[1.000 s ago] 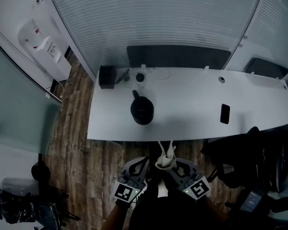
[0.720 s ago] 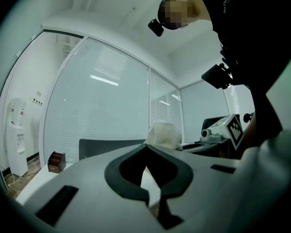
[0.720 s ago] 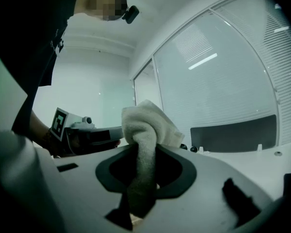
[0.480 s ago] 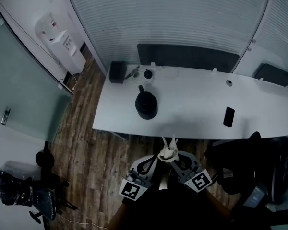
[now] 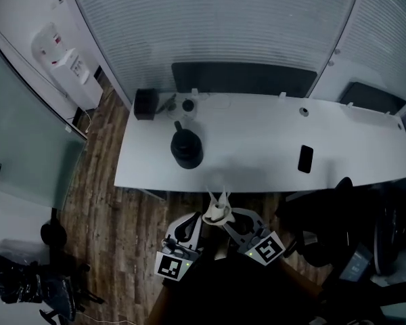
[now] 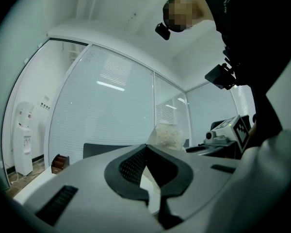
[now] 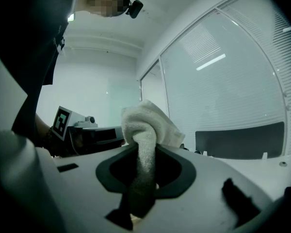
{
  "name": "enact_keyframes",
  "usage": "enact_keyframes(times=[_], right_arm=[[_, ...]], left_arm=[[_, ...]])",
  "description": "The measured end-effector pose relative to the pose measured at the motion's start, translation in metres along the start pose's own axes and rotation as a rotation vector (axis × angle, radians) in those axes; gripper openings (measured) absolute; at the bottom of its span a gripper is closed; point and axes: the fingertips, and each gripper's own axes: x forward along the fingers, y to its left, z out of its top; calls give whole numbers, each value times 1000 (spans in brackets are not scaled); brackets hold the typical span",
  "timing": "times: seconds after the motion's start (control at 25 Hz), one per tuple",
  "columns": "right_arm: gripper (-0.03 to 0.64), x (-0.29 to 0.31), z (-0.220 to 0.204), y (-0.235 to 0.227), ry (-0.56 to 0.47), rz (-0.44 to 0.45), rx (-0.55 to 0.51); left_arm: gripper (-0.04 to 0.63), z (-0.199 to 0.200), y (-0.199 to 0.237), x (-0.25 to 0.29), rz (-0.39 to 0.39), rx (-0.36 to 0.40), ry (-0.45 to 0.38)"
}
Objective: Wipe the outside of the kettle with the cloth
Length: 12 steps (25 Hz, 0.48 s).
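Observation:
The black kettle (image 5: pixel 187 149) stands on the left part of the white table (image 5: pixel 257 141), handle toward the back. Both grippers hang side by side off the table's near edge, well short of the kettle. My right gripper (image 5: pixel 223 217) is shut on a bunched white cloth (image 5: pixel 218 207), which sticks up past the jaws; in the right gripper view the cloth (image 7: pixel 146 123) fills the right gripper (image 7: pixel 144 152). My left gripper (image 5: pixel 195 219) is shut with nothing in it, its jaws pressed together (image 6: pixel 146 148). The cloth (image 6: pixel 169 136) shows just beyond them. Neither gripper view shows the kettle.
A black phone (image 5: pixel 305 158) lies on the table's right part. A dark box (image 5: pixel 145 104) and small items (image 5: pixel 187 105) sit at the back left. Behind the table are a dark panel (image 5: pixel 243 80) and blinds. A water dispenser (image 5: pixel 62 65) stands far left, a black chair (image 5: pixel 325 225) near right.
The head view has swung, so the table and kettle sit further left in the picture. Both grippers keep their places side by side below the table edge, the cloth still held in the right one.

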Motion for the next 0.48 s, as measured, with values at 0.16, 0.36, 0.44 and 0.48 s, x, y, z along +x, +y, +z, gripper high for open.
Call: enact_keyframes(times=[0.16,0.36,0.44,0.48], right_arm=[[84,5,1,1,-1,-1,-6],[84,5,1,2,-9,-10,-11],[84,7,1,4,-12,-13,-6],[84,8,1,4,-13,-13,-8]], left_arm=[[3,-1,4,0,0,-7,-1],[3,-4,7,1,-7,-7,7],[3,-6,9,0,-7,-8,14],[3,-6,11,-1,-7,-7,17]])
